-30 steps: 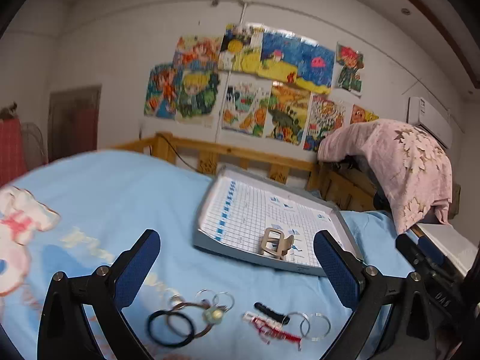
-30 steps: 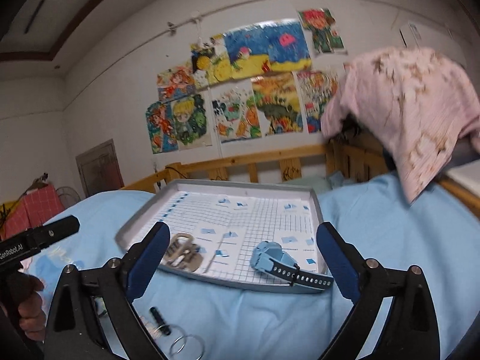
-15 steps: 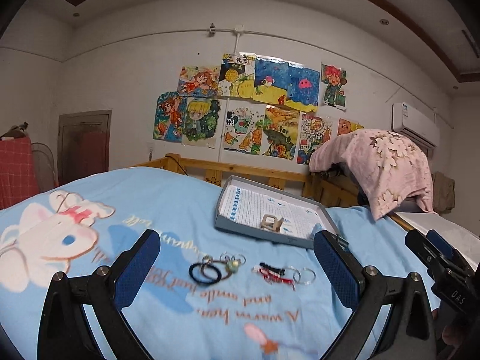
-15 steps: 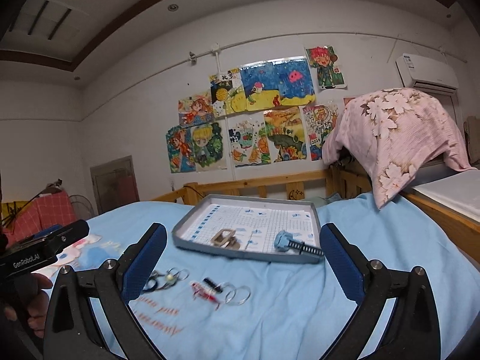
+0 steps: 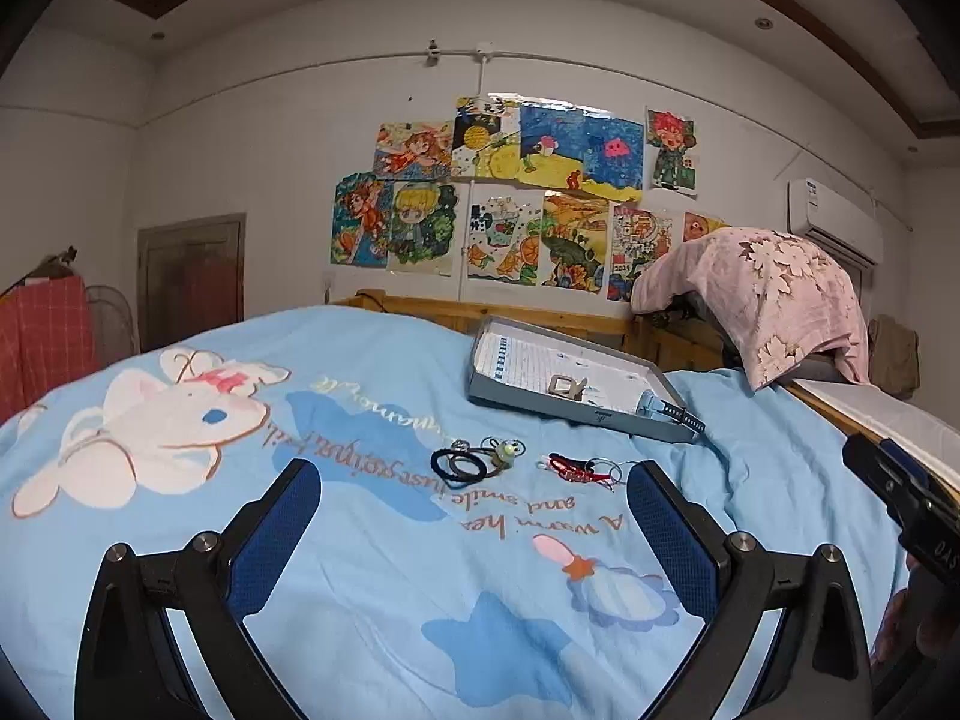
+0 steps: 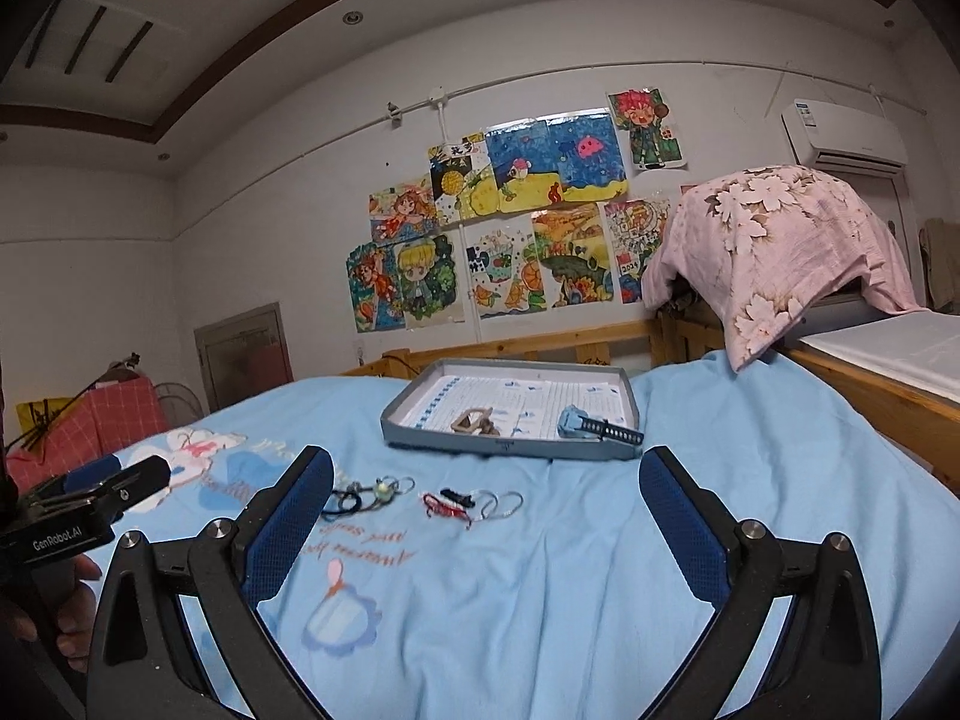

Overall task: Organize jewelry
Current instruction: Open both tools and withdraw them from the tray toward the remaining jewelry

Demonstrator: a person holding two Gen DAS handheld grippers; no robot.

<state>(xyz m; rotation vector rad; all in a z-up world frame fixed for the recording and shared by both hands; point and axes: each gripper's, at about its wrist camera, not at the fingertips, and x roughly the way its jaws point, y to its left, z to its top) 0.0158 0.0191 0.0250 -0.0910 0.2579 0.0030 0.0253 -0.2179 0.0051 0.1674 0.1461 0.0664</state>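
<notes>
Both grippers are hovering low over the blue bedspread (image 5: 360, 570), and each is showing its two blue-padded fingers spread wide apart with nothing between them: the left gripper (image 5: 474, 516) is filling the bottom of the left wrist view, the right gripper (image 6: 486, 507) the bottom of the right wrist view. The jewelry is lying in two groups. In the centre of both views, loose on the bedspread, a black hair tie (image 5: 459, 463) is sitting against a small ring with a pale green bead (image 5: 507, 451), and just to the right of them a red and black trinket (image 5: 570, 467) is touching a pair of thin wire hoops (image 6: 501, 505). Above these in the frame, the grey tray (image 6: 510, 443) lined with gridded paper is already holding a tan buckle-like piece (image 6: 474, 420) near its middle and a light blue watch (image 6: 585, 423) toward its right side, the strap poking over the rim. Judging from this, the sorting is sitting partway done, with some pieces in the tray and the small items waiting on the bedspread, and neither gripper is committed to a pick. The next move probably calls for bringing one gripper down over a single loose item and closing on it; the thin hoops and soft cloth look likely to make a clean pinch tricky.
</notes>
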